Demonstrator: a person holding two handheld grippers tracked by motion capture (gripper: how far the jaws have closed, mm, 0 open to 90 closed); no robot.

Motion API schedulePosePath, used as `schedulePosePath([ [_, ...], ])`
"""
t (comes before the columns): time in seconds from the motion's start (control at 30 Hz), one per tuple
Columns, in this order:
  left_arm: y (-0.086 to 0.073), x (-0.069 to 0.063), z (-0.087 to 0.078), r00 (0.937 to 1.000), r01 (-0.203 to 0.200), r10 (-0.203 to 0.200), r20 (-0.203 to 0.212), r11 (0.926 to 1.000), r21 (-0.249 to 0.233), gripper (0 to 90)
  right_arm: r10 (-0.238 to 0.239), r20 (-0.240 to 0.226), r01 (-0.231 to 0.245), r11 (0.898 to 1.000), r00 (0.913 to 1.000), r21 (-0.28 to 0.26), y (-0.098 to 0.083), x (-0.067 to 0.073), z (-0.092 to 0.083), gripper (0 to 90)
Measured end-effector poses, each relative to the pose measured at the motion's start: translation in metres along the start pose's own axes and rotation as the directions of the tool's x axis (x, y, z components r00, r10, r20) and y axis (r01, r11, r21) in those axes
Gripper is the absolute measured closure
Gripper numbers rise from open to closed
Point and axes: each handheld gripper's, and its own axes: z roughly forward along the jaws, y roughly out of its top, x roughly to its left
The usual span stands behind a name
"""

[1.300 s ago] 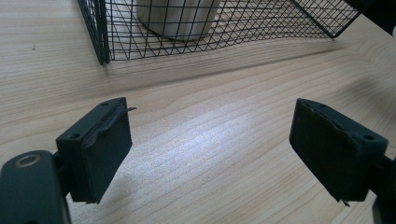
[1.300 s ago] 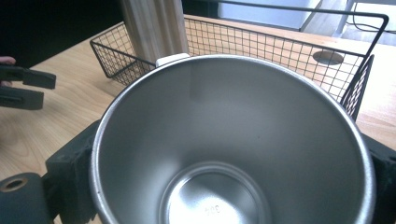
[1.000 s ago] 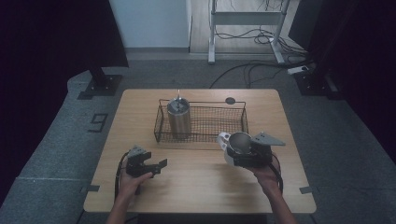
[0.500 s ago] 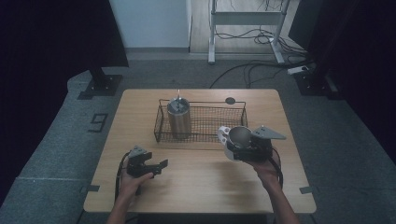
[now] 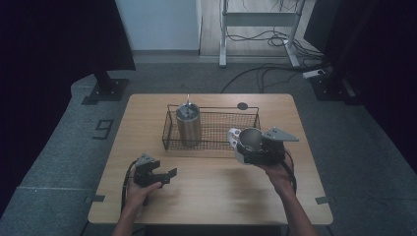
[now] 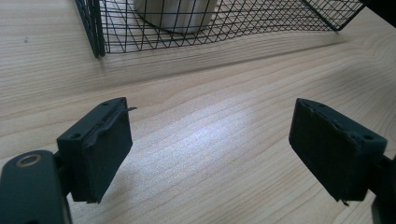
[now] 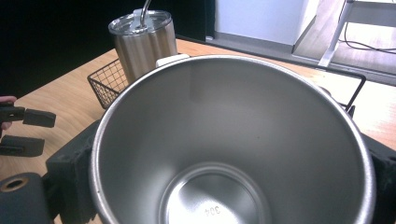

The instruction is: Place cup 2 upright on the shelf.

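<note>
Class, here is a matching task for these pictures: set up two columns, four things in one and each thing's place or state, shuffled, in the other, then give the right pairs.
Things:
1. steel mug
2. lidded tumbler
3. left gripper
4. wire basket

Places or states:
A. open, with nothing between its jaws
B. on the table, behind both grippers
C. held in the right gripper, empty
D. standing upright at the basket's left end

Pairs: 1-C, 2-D, 3-A, 4-B
</note>
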Motion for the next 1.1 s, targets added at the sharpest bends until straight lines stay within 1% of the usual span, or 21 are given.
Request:
schedulePosePath([
  [0.47,0.0,0.0,0.0,1.0,-0.002,0.002,-0.005,1.0,0.002,13.7,-0.001,0.007,0.001,1.0,1.0,-0.005,0.012,-0.002,0.002,6.3],
  [0.97,-0.001,0.0,0.001,1.0,-0.003,0.003,-0.008,1.0,0.006,14.0,0.004,0.02,-0.004,1.0,0.9998,0.009,0.02,-0.011,0.011,6.3],
  [1.1,0.0,0.0,0.0,1.0,-0.003,0.003,-0.009,1.0,-0.001,14.2,0.01,0.023,-0.01,1.0,0.9997,0.014,0.023,-0.013,0.014,6.3],
])
